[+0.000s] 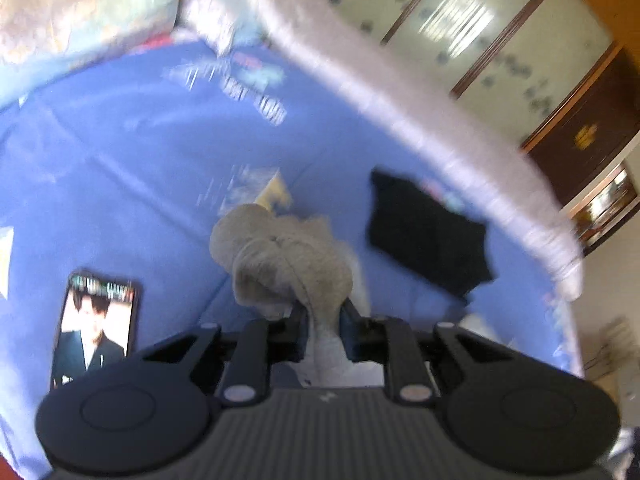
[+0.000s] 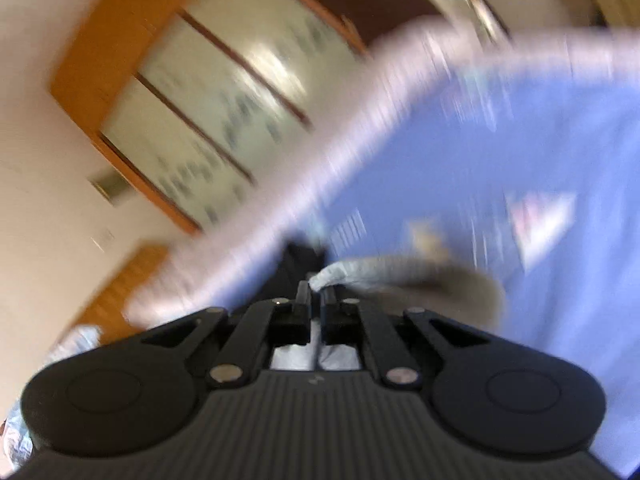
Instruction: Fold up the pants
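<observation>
Through my left tongs I grip a bunched fold of the grey pants, lifted over the blue bed so they hang free. My right tongs pinch another edge of them, probably to stretch them flat.

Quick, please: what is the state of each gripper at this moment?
Left gripper: closed on the grey pants, bunched above the blue bed sheet.
Right gripper: closed, pinching an edge of the grey pants.
</observation>
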Motion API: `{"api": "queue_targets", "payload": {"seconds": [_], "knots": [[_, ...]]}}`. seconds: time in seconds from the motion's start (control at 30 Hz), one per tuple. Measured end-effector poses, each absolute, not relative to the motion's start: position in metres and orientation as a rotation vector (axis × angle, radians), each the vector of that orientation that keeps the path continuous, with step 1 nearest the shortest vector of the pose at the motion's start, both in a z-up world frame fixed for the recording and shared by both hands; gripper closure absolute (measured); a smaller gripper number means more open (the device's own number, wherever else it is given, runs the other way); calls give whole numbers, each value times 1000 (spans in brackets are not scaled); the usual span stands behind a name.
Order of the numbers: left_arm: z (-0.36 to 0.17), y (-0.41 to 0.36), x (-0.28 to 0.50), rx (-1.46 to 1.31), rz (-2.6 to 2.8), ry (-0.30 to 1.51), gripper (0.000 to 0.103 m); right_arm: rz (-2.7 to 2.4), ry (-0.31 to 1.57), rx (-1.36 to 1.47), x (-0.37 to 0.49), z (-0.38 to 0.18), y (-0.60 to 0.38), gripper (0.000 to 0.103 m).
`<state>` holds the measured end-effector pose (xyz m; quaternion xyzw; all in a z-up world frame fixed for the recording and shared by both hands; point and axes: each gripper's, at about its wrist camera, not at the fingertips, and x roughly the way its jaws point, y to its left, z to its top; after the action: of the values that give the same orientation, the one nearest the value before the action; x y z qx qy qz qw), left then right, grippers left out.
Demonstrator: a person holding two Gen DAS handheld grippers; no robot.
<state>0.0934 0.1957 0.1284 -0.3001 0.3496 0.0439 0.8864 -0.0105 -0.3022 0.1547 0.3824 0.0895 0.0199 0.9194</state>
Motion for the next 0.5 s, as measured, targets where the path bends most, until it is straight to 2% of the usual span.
{"api": "queue_targets", "payload": {"seconds": [0.1, 0.17, 0.2, 0.23, 0.27, 0.33, 0.37, 0.43, 0.5], "knots": [[140, 189, 104, -565, 126, 693, 84, -25, 75, 735, -33, 183, -311, 96], [127, 181, 123, -522, 147, 724, 59, -98, 73, 697, -27, 182, -313, 89], [119, 176, 127, -485, 168, 768, 36, -152, 100, 655, -18, 174, -311, 81], [109, 172, 132, -462, 201, 813, 43, -215, 158, 590, -4, 161, -310, 54], [100, 171, 132, -470, 214, 852, 45, -309, 240, 508, 9, 144, -310, 44], [87, 178, 122, -543, 169, 885, 43, -484, 439, 431, 26, 106, -318, 55], [83, 184, 115, -566, 162, 886, 43, -505, 481, 509, 19, 89, -330, 59], [79, 195, 102, -564, 198, 884, 41, -480, 449, 703, -12, 66, -352, 59], [74, 213, 94, -584, 240, 883, 41, -526, 459, 761, -42, 56, -367, 59]]}}
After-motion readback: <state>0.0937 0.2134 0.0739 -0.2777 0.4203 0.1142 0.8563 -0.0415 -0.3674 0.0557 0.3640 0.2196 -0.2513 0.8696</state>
